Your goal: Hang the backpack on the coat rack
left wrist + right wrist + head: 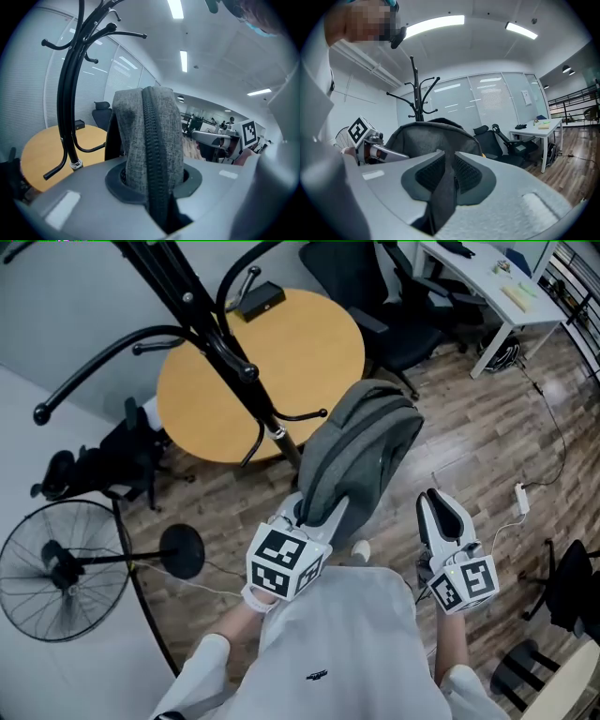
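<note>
No legible text, label or number anywhere.

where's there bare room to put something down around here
The round table is mostly bare on its right half, between the coat rack and the office chairs. Bare floor lies between the backpack and the white desk. Crowded at left: the fan and rack arms.

Left gripper [307,514], right gripper [441,504]: both clamped.
</note>
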`<action>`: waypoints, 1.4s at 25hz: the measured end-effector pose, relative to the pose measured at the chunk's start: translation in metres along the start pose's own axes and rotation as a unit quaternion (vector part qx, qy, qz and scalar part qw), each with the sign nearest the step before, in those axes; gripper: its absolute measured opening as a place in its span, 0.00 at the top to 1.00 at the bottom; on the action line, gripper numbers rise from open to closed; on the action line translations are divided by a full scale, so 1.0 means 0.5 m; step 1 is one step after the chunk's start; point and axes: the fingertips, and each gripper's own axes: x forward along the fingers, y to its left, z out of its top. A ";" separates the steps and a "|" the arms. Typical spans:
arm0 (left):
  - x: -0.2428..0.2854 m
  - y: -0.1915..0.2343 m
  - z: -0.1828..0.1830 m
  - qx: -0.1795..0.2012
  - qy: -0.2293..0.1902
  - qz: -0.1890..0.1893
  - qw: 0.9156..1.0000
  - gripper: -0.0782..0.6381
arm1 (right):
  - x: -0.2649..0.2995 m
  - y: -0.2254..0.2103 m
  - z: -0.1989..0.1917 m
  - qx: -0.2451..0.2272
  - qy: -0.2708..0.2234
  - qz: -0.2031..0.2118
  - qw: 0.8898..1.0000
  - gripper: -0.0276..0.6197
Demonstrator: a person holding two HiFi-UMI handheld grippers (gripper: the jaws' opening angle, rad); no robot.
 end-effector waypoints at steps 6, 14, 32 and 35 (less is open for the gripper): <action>0.039 -0.008 0.048 -0.018 -0.032 0.011 0.999 0.74 | 0.024 -0.038 0.028 -0.014 -0.006 0.038 0.999 0.86; 0.063 -0.011 0.086 -0.024 -0.058 0.022 0.998 0.74 | 0.044 -0.049 0.054 -0.038 -0.013 0.067 0.997 0.86; 0.032 -0.026 0.233 0.019 -0.107 0.040 0.993 0.74 | 0.061 -0.030 0.125 -0.051 -0.058 0.098 0.992 0.88; 0.019 -0.031 0.263 0.024 -0.127 0.048 0.990 0.74 | 0.065 -0.026 0.145 -0.063 -0.067 0.109 0.990 0.88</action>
